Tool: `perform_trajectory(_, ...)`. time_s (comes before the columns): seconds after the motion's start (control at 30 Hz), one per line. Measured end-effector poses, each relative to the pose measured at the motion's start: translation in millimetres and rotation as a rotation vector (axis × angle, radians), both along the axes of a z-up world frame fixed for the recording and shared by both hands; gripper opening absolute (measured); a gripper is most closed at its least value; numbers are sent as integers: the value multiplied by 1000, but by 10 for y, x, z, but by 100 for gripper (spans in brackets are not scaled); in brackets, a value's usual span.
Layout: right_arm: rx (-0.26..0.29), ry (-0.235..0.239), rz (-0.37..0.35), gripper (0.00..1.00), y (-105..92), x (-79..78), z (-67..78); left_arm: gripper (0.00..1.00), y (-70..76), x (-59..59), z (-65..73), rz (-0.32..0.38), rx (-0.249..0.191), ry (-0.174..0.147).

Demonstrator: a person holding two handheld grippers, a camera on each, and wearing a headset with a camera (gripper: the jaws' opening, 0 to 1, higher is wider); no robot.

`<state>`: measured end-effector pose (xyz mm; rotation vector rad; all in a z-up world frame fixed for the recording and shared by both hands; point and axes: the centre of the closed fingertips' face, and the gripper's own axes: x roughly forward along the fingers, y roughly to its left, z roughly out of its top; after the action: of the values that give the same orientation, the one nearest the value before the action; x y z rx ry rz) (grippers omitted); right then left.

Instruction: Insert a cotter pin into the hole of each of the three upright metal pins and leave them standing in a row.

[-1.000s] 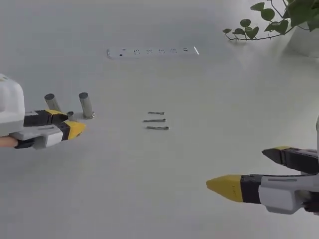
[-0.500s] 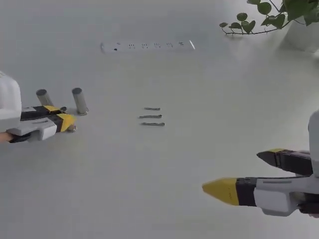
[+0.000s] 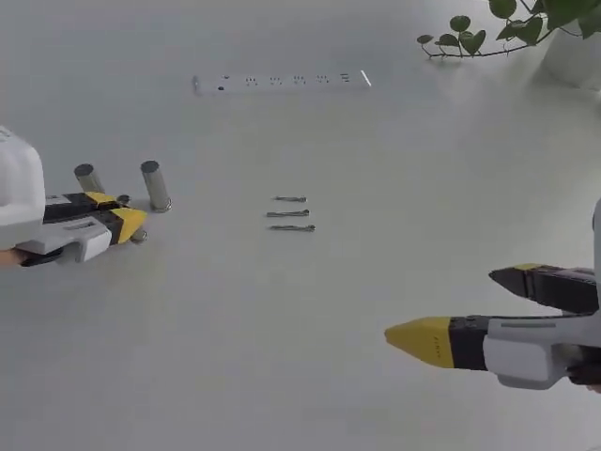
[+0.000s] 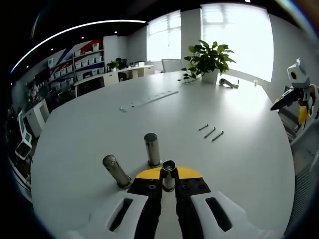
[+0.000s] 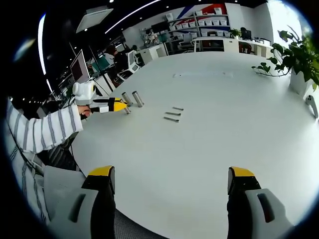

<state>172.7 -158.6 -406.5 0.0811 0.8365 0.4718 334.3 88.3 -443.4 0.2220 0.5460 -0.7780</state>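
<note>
Fingers of left gripper (image 4: 168,180) pinch one metal pin (image 4: 168,169); right gripper (image 5: 172,175) fingers spread wide at the table (image 5: 209,129) edge.

In the head view we find bright, even light. The white table (image 3: 310,338) is washed pale, and the shadows beside the cotter pins (image 3: 289,213) are faint and soft. The whole frame is slightly hazy, the power strip (image 3: 282,81) most of all. In the left gripper view daylight pours through the windows (image 4: 237,40), which blow out to white, and a sheen lies on the tabletop before them. The metal pin (image 4: 168,173) closest to the lens is sharp. Both gripper views bend strongly toward their edges, and in the right gripper view we see a ceiling light strip (image 5: 132,15) curve.
</note>
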Motion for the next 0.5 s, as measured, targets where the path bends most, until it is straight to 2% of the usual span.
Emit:
perform_trajectory(0.07, -2, -7, 5, 93, 13, 2, 19, 5, -42, -32, 41, -5, -17, 0)
perform_trajectory(0.1, -4, -11, 4, 94, 13, 7, 25, 5, -81, -53, 72, 4, -54, 9)
perform_trajectory(0.13, -5, -19, 7, 94, 19, 12, 37, 5, -95, -68, 85, 4, -61, 12)
perform_trajectory(0.3, 51, -75, -12, 96, 68, 71, 148, 5, -216, -176, 130, -7, -66, 17)
perform_trajectory(0.5, 49, -103, 0, 98, 98, 83, 197, 5, -370, -326, 125, -22, -74, 33)
